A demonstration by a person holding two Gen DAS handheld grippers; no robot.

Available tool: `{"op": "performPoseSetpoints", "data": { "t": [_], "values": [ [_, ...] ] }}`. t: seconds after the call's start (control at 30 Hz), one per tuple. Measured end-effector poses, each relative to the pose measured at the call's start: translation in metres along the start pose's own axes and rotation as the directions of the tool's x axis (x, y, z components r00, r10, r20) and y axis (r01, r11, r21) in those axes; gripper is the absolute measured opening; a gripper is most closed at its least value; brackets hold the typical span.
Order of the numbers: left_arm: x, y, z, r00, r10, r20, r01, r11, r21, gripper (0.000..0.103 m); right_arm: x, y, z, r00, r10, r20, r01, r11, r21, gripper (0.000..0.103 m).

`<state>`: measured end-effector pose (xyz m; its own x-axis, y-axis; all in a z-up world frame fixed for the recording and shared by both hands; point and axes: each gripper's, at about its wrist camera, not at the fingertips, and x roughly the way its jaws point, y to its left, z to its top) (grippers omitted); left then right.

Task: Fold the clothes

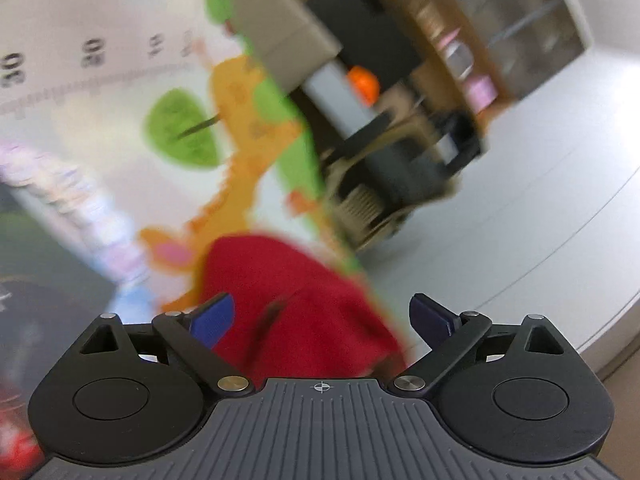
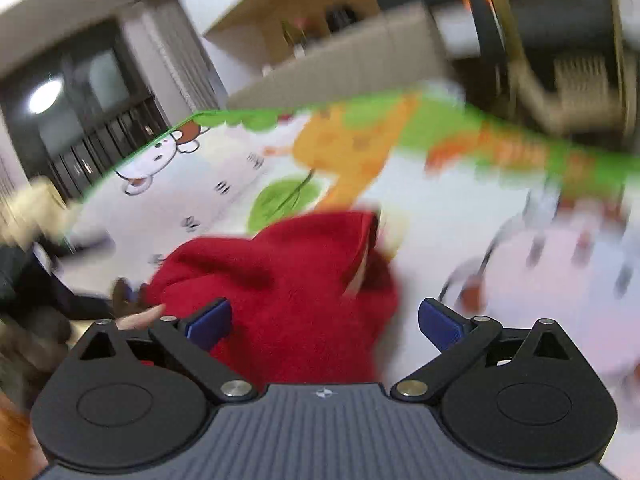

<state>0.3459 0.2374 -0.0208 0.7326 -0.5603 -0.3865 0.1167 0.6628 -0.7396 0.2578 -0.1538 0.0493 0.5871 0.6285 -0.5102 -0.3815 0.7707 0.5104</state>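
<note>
Nearest, your left gripper (image 1: 322, 316) is sitting with its blue pads (image 1: 212, 318) wide apart, nothing between them but air. Just beyond the pads a red garment (image 1: 288, 300) is lying bunched on the play mat (image 1: 80, 128); whether the pads are touching the cloth is lost to motion blur. Your right gripper (image 2: 324, 320) is likewise holding its two blue pads (image 2: 210, 322) spread, gripping nothing, and the same red garment (image 2: 280, 280) is filling the gap ahead of it, heaped in soft folds with a pale strip showing at an opening (image 2: 360, 264) on its right side. At the near left of the right wrist view a fingertip (image 2: 142, 316) is poking in beside the left pad, close to the garment's edge.

Farther out, the play mat (image 2: 200, 200) is spreading under the garment, white with a green border, a green leaf (image 2: 280, 200), an orange giraffe shape (image 2: 340, 152) and a small cartoon animal (image 2: 160, 152) at the far left. In the left wrist view, the mat is showing blurred numerals (image 1: 94, 52) along a curved scale at the left, and bare pale floor (image 1: 540, 200) is running off to the right.

Farthest, a beige block (image 2: 340, 68) is lying along the mat's far edge, with dark furniture (image 1: 360, 40) and a wooden shelf unit (image 1: 460, 60) behind, all smeared by movement. A dark window with railings (image 2: 92, 120) is standing at the far left.
</note>
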Motion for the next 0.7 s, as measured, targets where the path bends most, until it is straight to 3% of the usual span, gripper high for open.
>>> {"op": "performPoseSetpoints", "data": {
  "t": [0.1, 0.23, 0.47, 0.6, 0.7],
  "values": [
    [0.010, 0.007, -0.017, 0.994, 0.074, -0.076, -0.072, 0.997, 0.024, 0.097, 0.017, -0.014, -0.008, 0.998, 0.030, -0.049, -0.026, 0.995, 0.093, 0.103],
    [0.025, 0.010, -0.038, 0.982, 0.138, -0.125, -0.130, 0.989, 0.069, 0.099, 0.036, -0.040, -0.011, 0.976, 0.196, -0.091, -0.167, 0.952, 0.258, 0.103],
    [0.031, -0.001, -0.045, 0.981, 0.155, -0.118, -0.138, 0.980, 0.144, 0.098, 0.038, -0.030, -0.010, 0.962, 0.265, -0.068, -0.242, 0.939, 0.244, 0.103],
    [0.029, 0.002, -0.047, 0.982, 0.146, -0.123, -0.129, 0.982, 0.136, 0.098, 0.052, -0.023, -0.007, 0.970, 0.220, -0.107, -0.185, 0.945, 0.268, 0.103],
    [0.028, 0.005, -0.048, 0.985, 0.122, -0.119, -0.107, 0.986, 0.126, 0.098, 0.054, -0.021, -0.006, 0.964, 0.241, -0.116, -0.205, 0.944, 0.257, 0.103]
  ]
}}
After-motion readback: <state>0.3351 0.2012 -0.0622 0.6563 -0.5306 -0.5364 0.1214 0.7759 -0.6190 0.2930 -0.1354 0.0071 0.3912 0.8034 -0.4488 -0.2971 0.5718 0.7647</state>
